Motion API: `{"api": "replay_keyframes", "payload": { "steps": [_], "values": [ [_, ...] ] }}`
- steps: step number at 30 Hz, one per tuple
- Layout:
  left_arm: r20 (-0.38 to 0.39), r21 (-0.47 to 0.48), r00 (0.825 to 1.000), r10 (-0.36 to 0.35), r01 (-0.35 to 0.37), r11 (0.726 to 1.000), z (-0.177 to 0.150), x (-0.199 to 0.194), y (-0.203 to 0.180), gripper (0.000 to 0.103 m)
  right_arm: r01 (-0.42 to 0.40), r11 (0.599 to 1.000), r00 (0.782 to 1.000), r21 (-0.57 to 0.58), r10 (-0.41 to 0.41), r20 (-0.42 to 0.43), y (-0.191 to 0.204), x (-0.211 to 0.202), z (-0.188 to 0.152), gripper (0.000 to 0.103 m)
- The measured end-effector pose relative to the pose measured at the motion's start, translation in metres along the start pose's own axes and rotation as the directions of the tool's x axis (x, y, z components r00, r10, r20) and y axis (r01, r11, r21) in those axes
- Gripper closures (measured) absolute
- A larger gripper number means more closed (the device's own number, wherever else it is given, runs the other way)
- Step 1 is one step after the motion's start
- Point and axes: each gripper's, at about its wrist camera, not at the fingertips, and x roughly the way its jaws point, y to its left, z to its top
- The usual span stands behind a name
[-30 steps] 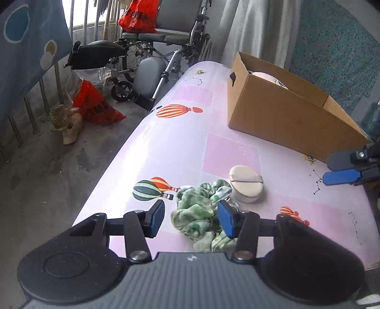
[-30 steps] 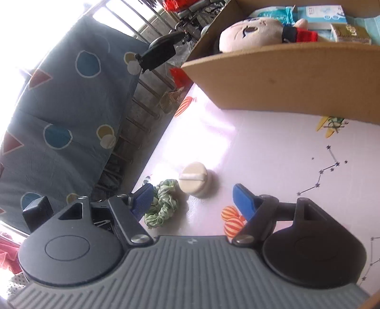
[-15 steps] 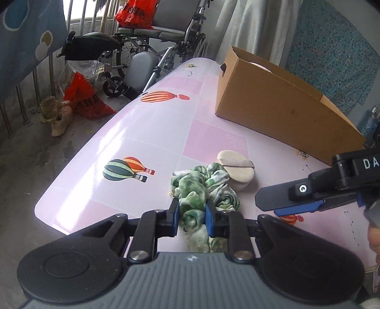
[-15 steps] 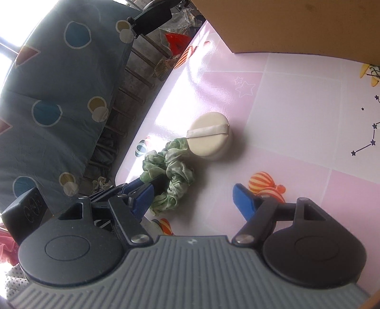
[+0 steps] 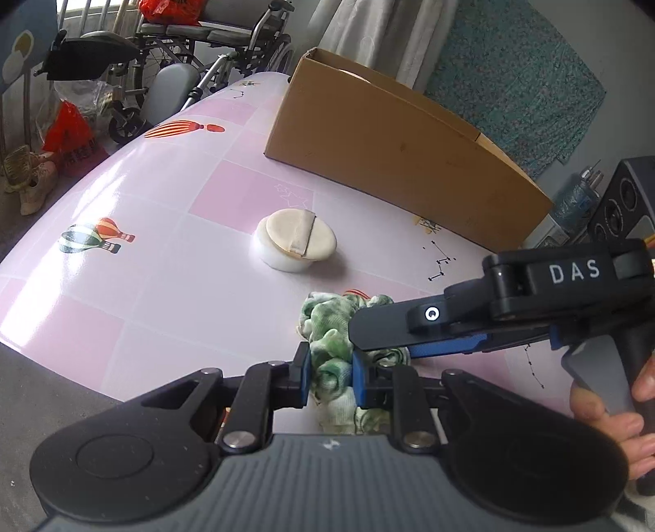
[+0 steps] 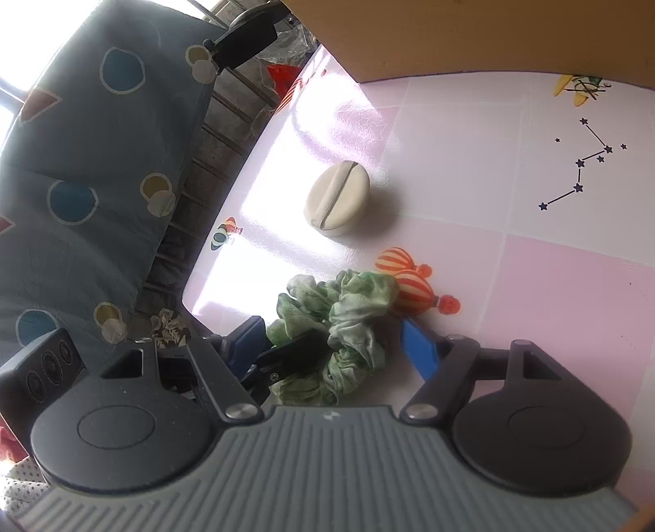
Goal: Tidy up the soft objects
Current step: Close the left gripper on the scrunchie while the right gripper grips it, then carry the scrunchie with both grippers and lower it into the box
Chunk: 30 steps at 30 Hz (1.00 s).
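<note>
A green-and-white tie-dye scrunchie [image 5: 327, 352] lies near the front edge of the pink table [image 5: 163, 286]. My left gripper [image 5: 329, 376] is shut on one fold of it, blue pads pressing the cloth. My right gripper [image 5: 380, 343] comes in from the right, held by a hand [image 5: 614, 417]. In the right wrist view that gripper [image 6: 333, 343] stands open with the scrunchie [image 6: 352, 311] bunched between its blue fingers, not pressed. One of the left gripper's black fingers [image 6: 286, 356] shows beside the cloth. A cream powder puff [image 5: 294, 239] [image 6: 337, 198] sits apart, farther in.
A brown cardboard box [image 5: 389, 143] [image 6: 491, 32] stands at the back of the table. The table's rounded edge [image 5: 61, 360] drops to the floor on the left, where a wheelchair [image 5: 196, 53] and red bags [image 5: 65, 131] stand. A black speaker [image 5: 626, 204] and a bottle [image 5: 577, 196] are at the right.
My left gripper has shut on the scrunchie and drawn it away from the puff. The right gripper has come down, still open, until its fingers straddle the scrunchie.
</note>
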Motion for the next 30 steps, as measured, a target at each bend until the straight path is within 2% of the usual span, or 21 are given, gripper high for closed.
{"api": "replay_keyframes", "payload": {
  "steps": [2, 5, 6, 8, 10, 15, 18, 21, 24, 30],
  "values": [
    [-0.004, -0.012, 1.000, -0.022, 0.022, 1.000, -0.001, 0.002, -0.003, 0.082, 0.001, 1.000, 1.000, -0.012, -0.001, 0.007, -0.003, -0.006, -0.005, 0.032],
    [-0.008, -0.013, 0.999, -0.041, 0.041, 0.999, -0.005, 0.006, -0.009, 0.082, 0.000, 1.000, 1.000, 0.005, 0.000, 0.024, -0.011, -0.010, -0.007, 0.048],
    [-0.009, -0.003, 0.999, -0.044, 0.043, 0.999, -0.006, 0.006, -0.012, 0.082, 0.001, 1.000, 1.000, 0.015, -0.002, 0.030, -0.014, -0.011, -0.008, 0.058],
    [-0.010, 0.023, 0.999, -0.038, 0.038, 0.999, -0.007, 0.007, -0.016, 0.083, -0.003, 1.000, 0.999, 0.025, 0.002, 0.043, -0.021, -0.011, -0.009, 0.066],
    [-0.014, 0.037, 0.999, -0.029, 0.030, 0.999, -0.007, 0.007, -0.019, 0.083, 0.016, 0.999, 0.999, 0.032, -0.018, 0.044, -0.024, -0.013, -0.011, 0.079],
    [-0.022, -0.019, 0.999, -0.034, 0.034, 0.999, -0.002, 0.009, -0.013, 0.083, 0.009, 1.000, 0.999, 0.017, -0.010, 0.040, -0.034, -0.017, -0.019, 0.088],
    [-0.021, 0.014, 1.000, -0.015, 0.015, 1.000, -0.002, 0.010, -0.019, 0.083, 0.037, 0.999, 0.998, 0.016, -0.037, 0.050, -0.034, -0.019, -0.020, 0.090],
    [-0.023, 0.045, 1.000, 0.000, 0.001, 0.999, -0.002, 0.011, -0.027, 0.083, 0.120, 0.992, 0.987, -0.046, -0.114, 0.112, -0.026, -0.026, -0.020, 0.094],
    [-0.021, 0.074, 1.000, 0.004, -0.002, 0.997, 0.001, 0.009, -0.034, 0.084, 0.111, 0.992, 0.983, -0.063, -0.100, 0.154, -0.023, -0.039, -0.020, 0.095],
    [0.017, 0.161, 1.000, -0.012, 0.009, 0.987, 0.018, 0.002, -0.059, 0.085, 0.137, 0.985, 0.959, -0.104, -0.105, 0.262, -0.020, -0.078, -0.017, 0.095]
  ]
}}
